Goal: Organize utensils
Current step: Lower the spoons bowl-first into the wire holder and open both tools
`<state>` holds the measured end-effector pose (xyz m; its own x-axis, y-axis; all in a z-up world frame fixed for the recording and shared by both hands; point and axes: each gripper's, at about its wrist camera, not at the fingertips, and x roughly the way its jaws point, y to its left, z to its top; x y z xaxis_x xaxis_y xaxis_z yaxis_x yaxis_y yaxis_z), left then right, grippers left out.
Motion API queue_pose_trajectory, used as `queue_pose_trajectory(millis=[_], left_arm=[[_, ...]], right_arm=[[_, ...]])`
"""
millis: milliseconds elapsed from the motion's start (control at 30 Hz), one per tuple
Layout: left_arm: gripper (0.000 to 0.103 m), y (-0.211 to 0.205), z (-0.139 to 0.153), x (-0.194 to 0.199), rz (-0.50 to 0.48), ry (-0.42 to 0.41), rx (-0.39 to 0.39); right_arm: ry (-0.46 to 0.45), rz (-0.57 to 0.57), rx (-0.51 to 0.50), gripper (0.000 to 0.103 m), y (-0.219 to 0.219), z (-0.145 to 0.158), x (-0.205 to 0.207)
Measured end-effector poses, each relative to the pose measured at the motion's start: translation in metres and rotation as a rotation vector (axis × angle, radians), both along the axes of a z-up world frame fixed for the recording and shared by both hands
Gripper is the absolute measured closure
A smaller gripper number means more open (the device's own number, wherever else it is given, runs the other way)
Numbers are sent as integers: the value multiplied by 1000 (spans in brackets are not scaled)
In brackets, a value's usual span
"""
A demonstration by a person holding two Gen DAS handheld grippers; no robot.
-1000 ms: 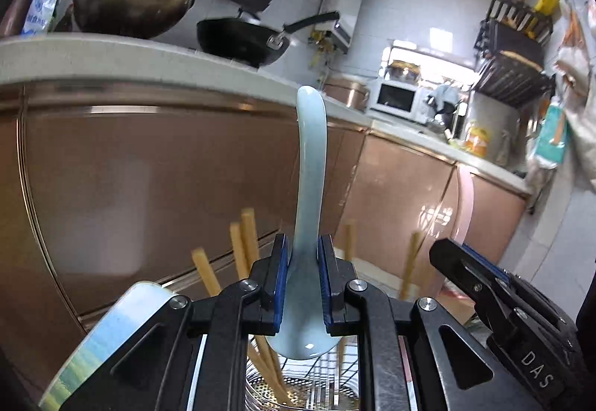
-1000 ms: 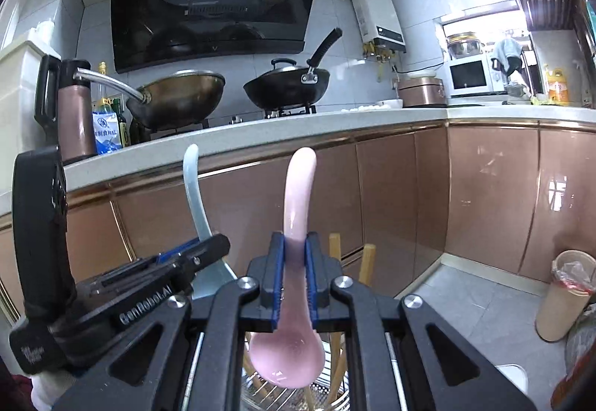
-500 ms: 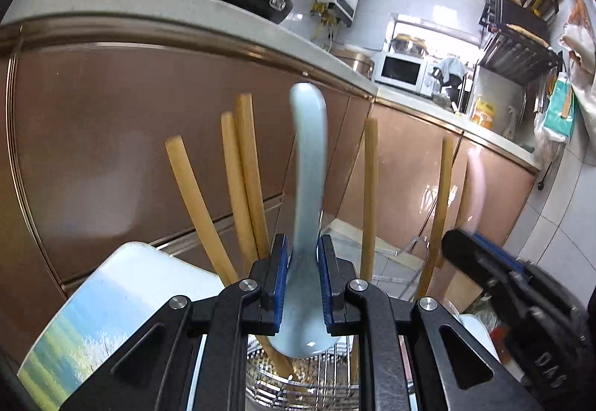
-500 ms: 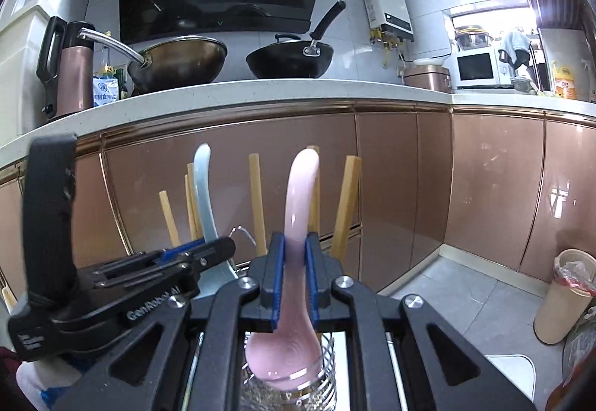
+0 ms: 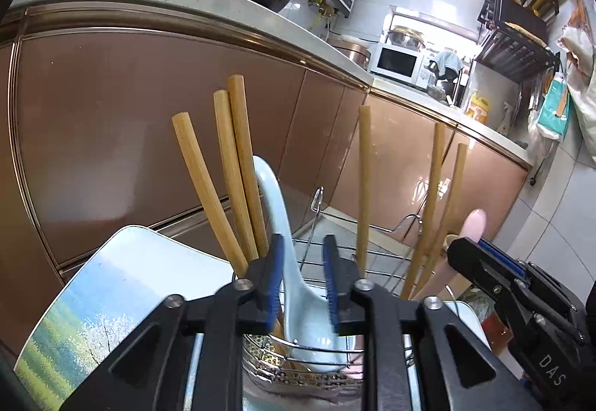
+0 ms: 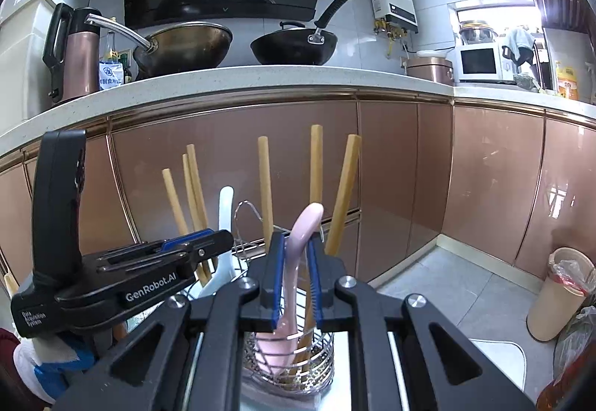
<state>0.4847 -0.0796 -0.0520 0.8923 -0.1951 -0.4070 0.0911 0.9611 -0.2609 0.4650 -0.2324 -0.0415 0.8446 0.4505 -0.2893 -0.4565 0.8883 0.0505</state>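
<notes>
Left gripper: the left gripper [image 5: 303, 278] has its jaws spread wide, with the pale blue spoon [image 5: 294, 284] standing loose in the gap, leaning toward the left pad and clear of the right one.
Right gripper: the right gripper [image 6: 296, 284] is parted too; the pink spoon [image 6: 294, 273] runs up between its blue pads [image 6: 276, 277], and whether it brushes one I cannot tell.
Holder: both spoons sit bowl-down in the wire utensil holder [image 6: 320, 366], handles up.
Holder rim: the top wire ring [image 5: 376, 254] lies just beyond the left gripper's tips.
Chopsticks: six wooden chopsticks [image 6: 265, 187] stand in the holder, counted from the right wrist view, three grouped to the left and three spread to the right.
Spoons: two, one blue and one pink.
Crowding: the blue spoon's handle rests right beside the three left chopsticks [image 5: 238, 165]; the pink spoon rises between two of the right-hand ones.
Room to move: above the chopstick tips it is open up to the counter edge [image 6: 260, 81]; the two grippers sit close, side by side, over the holder.
Left side: a board with a landscape print [image 5: 97, 303] lies just beside the holder.
Behind: brown cabinet doors [image 6: 402, 168] close off the far side.
Counter: two woks [image 6: 294, 44] and one microwave [image 6: 480, 64].
Floor: a lined bin [image 6: 557, 295] stands well apart at right.
</notes>
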Motion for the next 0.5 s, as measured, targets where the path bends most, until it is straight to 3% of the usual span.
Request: queue_pose_trajectory(millis=[100,333,500], left_arm=[[69,1,5,-4,-9,-2,-11],[69,5,20,-21,-28,-5,-24],[60,18,42,-45,-50,-18,5]], right_arm=[[6,-17,6,80,-4,4,-3],[14,-53,18,78,-15,14,-15],[12,-73,22,77,-24,30,-39]])
